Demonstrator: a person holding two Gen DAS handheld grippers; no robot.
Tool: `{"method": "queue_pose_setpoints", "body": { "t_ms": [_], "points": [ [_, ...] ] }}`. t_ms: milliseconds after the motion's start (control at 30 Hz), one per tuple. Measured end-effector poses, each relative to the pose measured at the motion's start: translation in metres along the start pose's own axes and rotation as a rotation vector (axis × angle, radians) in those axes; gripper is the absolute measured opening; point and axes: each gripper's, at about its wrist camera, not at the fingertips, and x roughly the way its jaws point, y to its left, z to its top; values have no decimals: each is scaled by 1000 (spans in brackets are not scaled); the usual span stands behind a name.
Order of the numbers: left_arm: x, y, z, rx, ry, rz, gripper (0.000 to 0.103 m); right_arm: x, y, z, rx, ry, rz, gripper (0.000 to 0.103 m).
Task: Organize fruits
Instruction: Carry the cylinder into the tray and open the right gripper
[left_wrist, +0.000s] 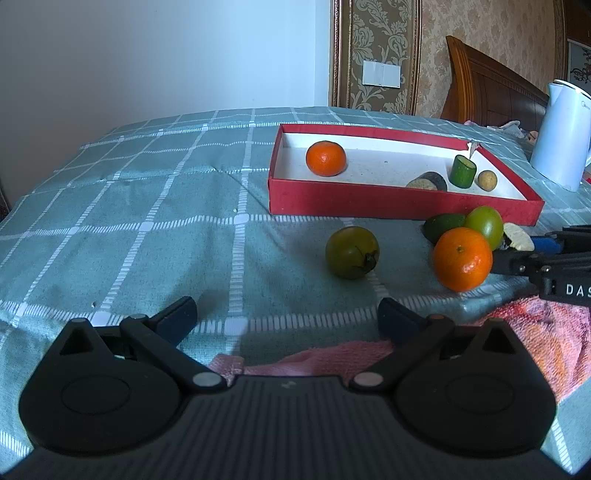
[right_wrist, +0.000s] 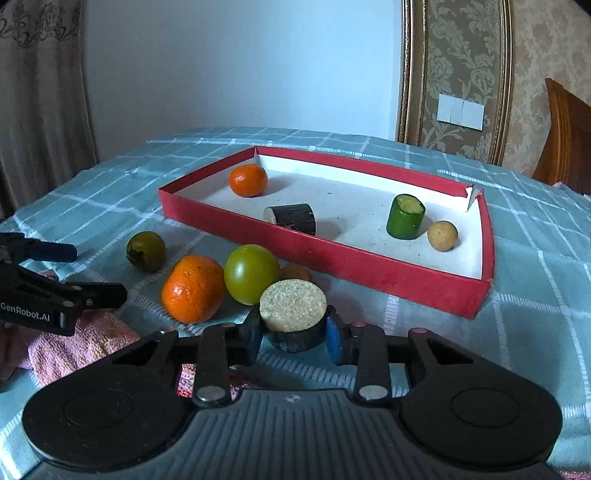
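Checked cloth (left_wrist: 147, 229) lies bare beside red tray (left_wrist: 369, 199).

Both handheld grippers were matte black, with ribbed housings, round side discs and silver pivot pins. The right gripper (right_wrist: 293, 330) carried blue finger pads (right_wrist: 334, 341). White "GenRobot.AI" lettering marked the left gripper (left_wrist: 288, 317).

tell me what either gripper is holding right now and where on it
The right gripper is shut on the dark-skinned cut piece, pads pressing its curved dark sides, pale cut face up. The left gripper is open and holds nothing.
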Motion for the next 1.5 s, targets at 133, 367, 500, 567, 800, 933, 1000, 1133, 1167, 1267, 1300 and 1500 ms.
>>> {"method": "queue_pose_setpoints", "body": {
  "t_ms": [133, 367, 500, 567, 800, 933, 1000, 1133, 1167, 1267, 1300, 1500],
  "points": [
    [0, 0, 0, 0, 0, 0, 103, -4, -5, -1, 23, -7, -6, 34],
    [0, 0, 0, 0, 0, 0, 103, -20, -14, 3, 50, -49, -16, 34],
    [0, 0, 0, 1, 0, 1, 103, -26, -23, 11, 61, -74, -35, 34],
    [0, 0, 0, 1, 0, 1, 103, -28, -27, 15, 66, -84, -41, 34],
    [0, 0, 0, 1, 0, 1, 103, -21, -38, 36, 61, -121, -87, 34],
    [0, 0, 0, 1, 0, 1, 103, -8, -40, 50, 38, -122, -114, 34],
    [0, 0, 0, 1, 0, 1, 103, 0, -41, 55, 32, -119, -116, 34],
    [0, 0, 0, 1, 0, 1, 103, 19, -43, 64, 23, -98, -124, 34],
    [0, 0, -1, 1, 0, 1, 103, 25, -44, 66, 24, -89, -122, 34],
    [0, 0, -1, 1, 0, 1, 103, 37, -45, 69, 20, -66, -116, 34],
    [0, 0, -1, 1, 0, 1, 103, 42, -45, 70, 15, -61, -122, 34],
    [0, 0, 0, 1, 0, 1, 103, 61, -43, 75, 5, -34, -126, 34]
  ]
}}
